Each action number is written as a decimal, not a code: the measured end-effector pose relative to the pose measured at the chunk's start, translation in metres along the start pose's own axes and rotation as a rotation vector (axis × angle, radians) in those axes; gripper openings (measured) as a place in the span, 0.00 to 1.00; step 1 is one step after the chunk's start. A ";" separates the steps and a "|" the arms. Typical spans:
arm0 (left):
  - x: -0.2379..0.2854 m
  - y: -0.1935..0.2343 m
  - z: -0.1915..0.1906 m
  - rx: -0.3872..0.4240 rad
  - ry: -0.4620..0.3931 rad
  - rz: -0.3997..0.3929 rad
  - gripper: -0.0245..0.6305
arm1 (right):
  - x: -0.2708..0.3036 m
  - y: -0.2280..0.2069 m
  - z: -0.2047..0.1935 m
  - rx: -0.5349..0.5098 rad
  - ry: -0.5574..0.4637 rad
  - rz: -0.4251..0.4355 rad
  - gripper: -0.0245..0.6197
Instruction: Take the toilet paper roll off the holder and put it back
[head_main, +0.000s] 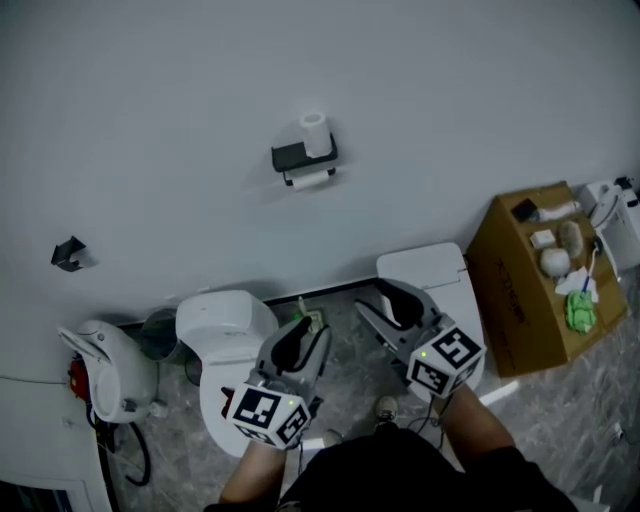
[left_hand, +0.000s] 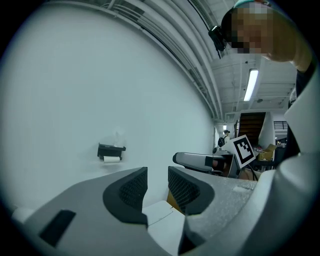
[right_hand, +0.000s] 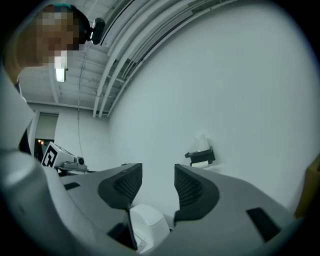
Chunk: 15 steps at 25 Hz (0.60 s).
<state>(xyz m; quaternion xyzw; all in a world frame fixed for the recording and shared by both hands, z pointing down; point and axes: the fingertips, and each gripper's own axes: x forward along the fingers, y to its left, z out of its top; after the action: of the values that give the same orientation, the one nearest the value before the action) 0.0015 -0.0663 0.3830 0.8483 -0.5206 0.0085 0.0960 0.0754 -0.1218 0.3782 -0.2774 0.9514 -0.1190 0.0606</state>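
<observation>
Head view shows the holder (head_main: 290, 157) fixed mid-wall, well above the wall's bottom edge. One toilet paper roll (head_main: 315, 133) stands upright on its top and a second roll (head_main: 310, 180) hangs under it.

The left hand-held gripper (head_main: 305, 335) and right hand-held gripper (head_main: 385, 300) are low, near the person's body and well apart from the holder. Each gripper's own view shows its jaws apart with nothing between them.

I judge the step in hand to be a reach toward the holder, with no roll taken yet. The next move calls for lifting one gripper up to the roll and closing on it gently, since soft paper crushes.

The wall around the holder is bare, so the approach is open. A toilet (head_main: 225, 320) sits at the wall's bottom edge and a cardboard box (head_main: 520, 290) at the floor's right edge; both lie below the path.
</observation>
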 end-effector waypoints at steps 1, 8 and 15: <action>0.010 -0.002 0.001 0.005 0.001 0.008 0.21 | 0.000 -0.011 0.002 0.002 -0.002 0.005 0.35; 0.054 0.001 0.005 0.012 0.012 0.047 0.22 | 0.007 -0.063 0.012 0.018 -0.004 0.020 0.38; 0.082 0.031 0.006 -0.001 0.013 0.042 0.25 | 0.036 -0.091 0.011 0.021 0.005 -0.006 0.43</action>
<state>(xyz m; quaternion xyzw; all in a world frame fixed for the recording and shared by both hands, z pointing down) 0.0112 -0.1528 0.3914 0.8371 -0.5377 0.0156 0.0996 0.0938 -0.2174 0.3896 -0.2795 0.9494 -0.1300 0.0607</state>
